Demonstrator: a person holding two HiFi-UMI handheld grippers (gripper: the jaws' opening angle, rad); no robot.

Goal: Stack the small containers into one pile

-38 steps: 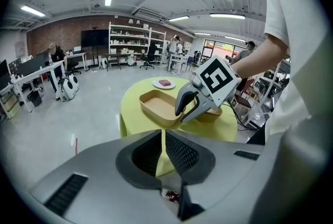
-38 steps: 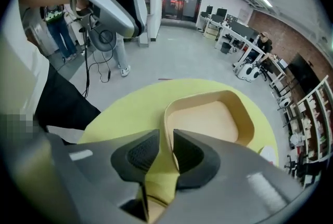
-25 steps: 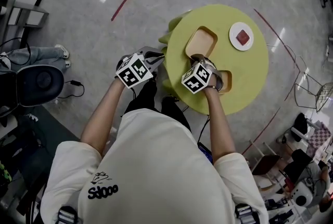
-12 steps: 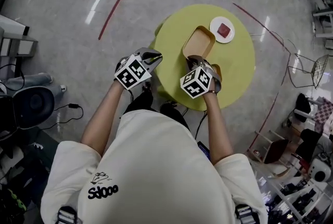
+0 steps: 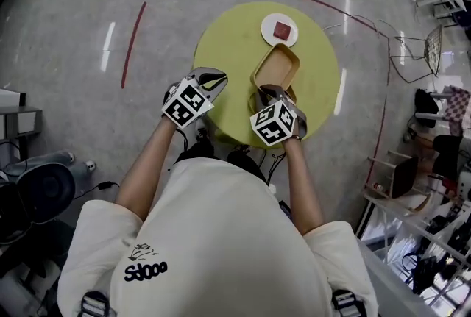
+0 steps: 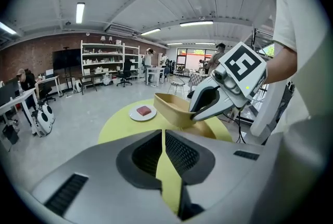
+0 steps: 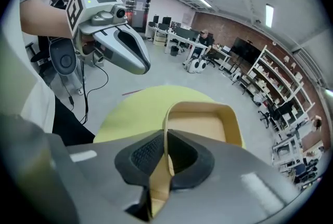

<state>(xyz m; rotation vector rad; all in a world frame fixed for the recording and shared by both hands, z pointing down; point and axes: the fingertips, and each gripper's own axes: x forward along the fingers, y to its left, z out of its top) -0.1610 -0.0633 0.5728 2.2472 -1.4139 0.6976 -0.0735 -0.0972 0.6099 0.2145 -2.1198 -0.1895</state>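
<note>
Right gripper [image 5: 266, 93] pinches the near rim of a tan container [image 5: 276, 65], now raised and tilted above the yellow worktop [image 5: 228, 51], where it lay flat a second ago. The carry to the second container [image 6: 209, 132], just below it, seems begun. Left gripper [image 5: 210, 78], jaws together and empty, hovers at the worktop's left edge. A plate [image 5: 280, 30] sits at the far side.

tray 1 [image 5: 276, 67]: tan, shallow, rounded rectangle, empty; I hold its near rim clamped in the right gripper [image 7: 165, 140] | pose: tilted, off the yellow worktop [image 5: 228, 51] | tray 2 [image 6: 208, 129]: same tan, lies on the worktop below tray 1, mostly hidden
</note>
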